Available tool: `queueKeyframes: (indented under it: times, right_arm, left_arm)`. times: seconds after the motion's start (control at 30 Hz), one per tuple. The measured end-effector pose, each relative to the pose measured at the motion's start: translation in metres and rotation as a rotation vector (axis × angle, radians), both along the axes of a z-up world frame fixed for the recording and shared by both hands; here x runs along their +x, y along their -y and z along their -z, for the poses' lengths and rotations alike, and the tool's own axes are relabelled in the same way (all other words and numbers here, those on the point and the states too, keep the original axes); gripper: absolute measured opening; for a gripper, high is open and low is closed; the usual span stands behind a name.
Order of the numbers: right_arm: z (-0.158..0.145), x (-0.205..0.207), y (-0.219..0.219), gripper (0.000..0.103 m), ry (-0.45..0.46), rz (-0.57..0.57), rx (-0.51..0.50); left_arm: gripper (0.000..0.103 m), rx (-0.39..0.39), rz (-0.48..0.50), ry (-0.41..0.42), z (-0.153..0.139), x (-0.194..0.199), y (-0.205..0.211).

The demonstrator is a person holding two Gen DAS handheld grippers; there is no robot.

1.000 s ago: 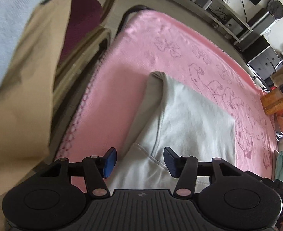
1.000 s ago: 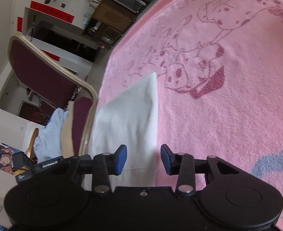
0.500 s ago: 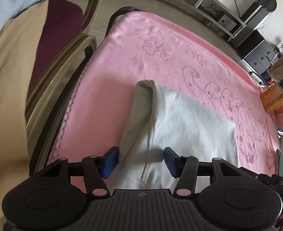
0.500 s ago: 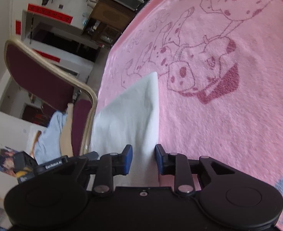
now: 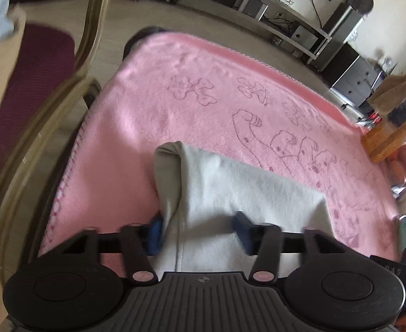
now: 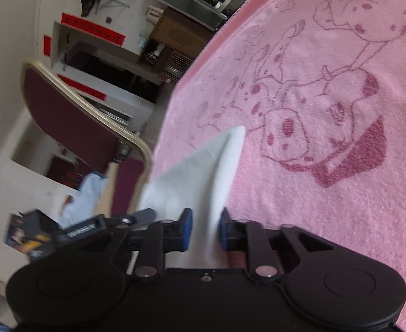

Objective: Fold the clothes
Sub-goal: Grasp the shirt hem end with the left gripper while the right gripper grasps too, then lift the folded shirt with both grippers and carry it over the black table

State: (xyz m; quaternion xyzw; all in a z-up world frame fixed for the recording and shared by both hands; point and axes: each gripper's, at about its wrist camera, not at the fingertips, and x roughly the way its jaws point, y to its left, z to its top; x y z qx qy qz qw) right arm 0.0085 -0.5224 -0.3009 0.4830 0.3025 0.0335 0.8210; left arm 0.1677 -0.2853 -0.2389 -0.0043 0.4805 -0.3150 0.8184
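Left wrist view: a pale grey-white garment (image 5: 247, 193) is seen folded on the pink blanket (image 5: 153, 116) w/ dog outlines, near its front edge. The left gripper (image 5: 200, 231) straddles the near hem; jaws just closing, fabric between, right pad not yet pressed. Right wrist view: the right gripper (image 6: 204, 231) is clenched on a raised fold of the garment (image 6: 200, 177). A maroon chair (image 6: 73, 121) stands beside the blanket.

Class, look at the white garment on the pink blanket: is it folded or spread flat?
Folded. The garment lies on the blanket as a compact doubled shape, with a rolled fold along its left side.
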Motion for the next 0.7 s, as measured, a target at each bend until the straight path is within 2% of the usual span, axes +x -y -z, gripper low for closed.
queueKeyframes:
  times: [0.03,0.07,0.13,0.23,0.33,0.47,0.57,0.7]
  right_arm:
    - [-0.001,0.0,-0.002,0.005,-0.004,0.006,-0.011]
    - [-0.001,-0.001,-0.003,0.005,-0.008,0.012,-0.022]
    - [-0.006,-0.001,-0.009,0.005,-0.017,0.019,-0.07]
    - [-0.025,0.0,-0.029,0.006,-0.024,0.016,-0.236]
    - [-0.05,-0.011,-0.047,0.005,0.007,0.023,-0.36]
    - [-0.096,-0.044,-0.066,0.005,0.083,0.03,-0.463]
    - [-0.132,-0.083,-0.079,0.005,0.153,0.048,-0.508]
    - [-0.18,-0.138,-0.082,0.005,0.246,0.137,-0.534]
  left_arm:
    - [0.027,0.027,0.002,0.034,-0.001,-0.006,0.004]
    - [0.025,0.055,0.003,0.067,-0.002,-0.011,0.007]
    - [0.011,0.093,0.005,0.128,-0.006,-0.023,0.013]
    - [0.009,0.12,0.009,0.227,-0.019,-0.045,0.015]
    - [0.009,0.15,0.028,0.385,-0.043,-0.083,0.016]
    - [0.008,0.095,-0.012,0.53,-0.078,-0.137,-0.003]
    - [0.008,-0.006,-0.056,0.596,-0.112,-0.178,-0.032]
    - [0.008,-0.142,-0.051,0.642,-0.155,-0.217,-0.045]
